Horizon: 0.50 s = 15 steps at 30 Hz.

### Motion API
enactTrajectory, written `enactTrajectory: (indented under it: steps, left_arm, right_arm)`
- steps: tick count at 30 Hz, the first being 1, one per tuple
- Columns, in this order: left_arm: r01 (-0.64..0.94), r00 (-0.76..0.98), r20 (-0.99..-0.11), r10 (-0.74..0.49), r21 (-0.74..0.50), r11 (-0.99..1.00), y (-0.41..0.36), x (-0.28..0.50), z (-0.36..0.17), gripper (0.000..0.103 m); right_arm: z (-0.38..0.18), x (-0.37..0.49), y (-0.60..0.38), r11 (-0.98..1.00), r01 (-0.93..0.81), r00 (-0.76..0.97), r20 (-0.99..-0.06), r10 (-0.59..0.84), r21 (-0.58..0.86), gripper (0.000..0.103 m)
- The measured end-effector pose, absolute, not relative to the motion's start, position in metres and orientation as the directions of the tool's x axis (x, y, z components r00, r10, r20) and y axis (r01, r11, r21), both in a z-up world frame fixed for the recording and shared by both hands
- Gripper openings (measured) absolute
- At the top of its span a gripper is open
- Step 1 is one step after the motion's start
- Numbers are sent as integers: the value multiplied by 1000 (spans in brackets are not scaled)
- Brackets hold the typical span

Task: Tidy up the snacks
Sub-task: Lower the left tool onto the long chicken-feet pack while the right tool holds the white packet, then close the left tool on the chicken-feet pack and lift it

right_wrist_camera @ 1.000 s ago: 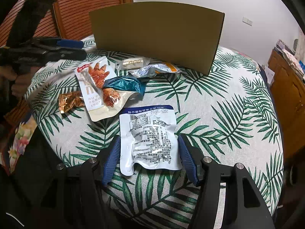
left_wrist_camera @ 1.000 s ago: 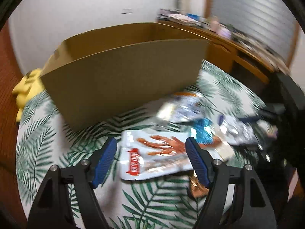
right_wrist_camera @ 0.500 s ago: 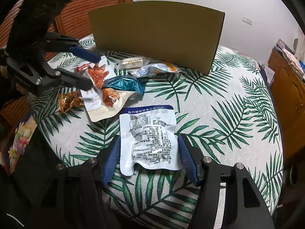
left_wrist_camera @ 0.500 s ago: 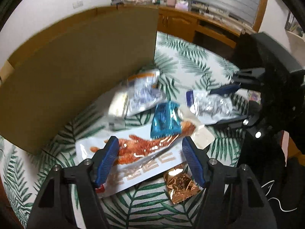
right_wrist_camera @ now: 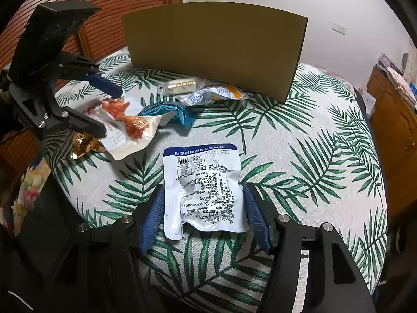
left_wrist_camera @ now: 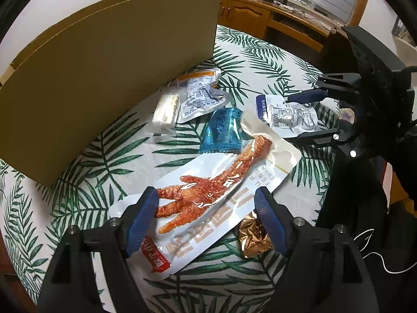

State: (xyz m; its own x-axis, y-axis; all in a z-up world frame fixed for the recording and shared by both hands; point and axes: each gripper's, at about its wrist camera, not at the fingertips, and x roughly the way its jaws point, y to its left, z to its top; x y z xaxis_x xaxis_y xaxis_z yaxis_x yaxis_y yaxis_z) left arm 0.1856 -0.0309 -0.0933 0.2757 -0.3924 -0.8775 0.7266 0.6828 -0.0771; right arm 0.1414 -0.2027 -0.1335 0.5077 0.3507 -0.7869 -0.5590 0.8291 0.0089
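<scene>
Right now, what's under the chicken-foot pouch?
A gold wrapper pokes out from under the chicken-foot pouch at one edge. A teal packet is tucked under its far end. Anything else under it is covered.

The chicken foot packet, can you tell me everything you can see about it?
The chicken foot packet is a long, glossy white plastic pouch picturing a red-orange chicken foot, with a red label at one corner. It lies flat and slantwise on the leaf-print tablecloth, overlapping a blue packet and a gold wrapper. The left gripper, jaws just opening, straddles it without squeezing.
</scene>
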Motion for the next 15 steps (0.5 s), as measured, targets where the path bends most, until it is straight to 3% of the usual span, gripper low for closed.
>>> enactTrajectory:
  steps: [5,11,13,14,15]
  left_arm:
    - [735,324,-882,-341,8,678,-48,181,-103,91]
    - [713,318,-889,-329,-4,701,-59,193,-110,93]
    - [715,321,-885,-337,-7,699,-60,193,-110,90]
    - [716,324,-882,-343,-8,698,-60,192,-110,85]
    - [717,329,-877,-351,-10,697,-60,192,-108,72]
  right_arm:
    - [-134,141,-203,830,-558,508,-787,350,9,62]
    - [-134,142,-202,830,-558,506,-789,348,8,62]
    - [-134,142,-202,830,-558,506,-789,347,7,62]
    - [-134,142,-202,830,-558,506,-790,347,7,62]
    - [-134,142,-202,830,-558,506,-789,348,8,62]
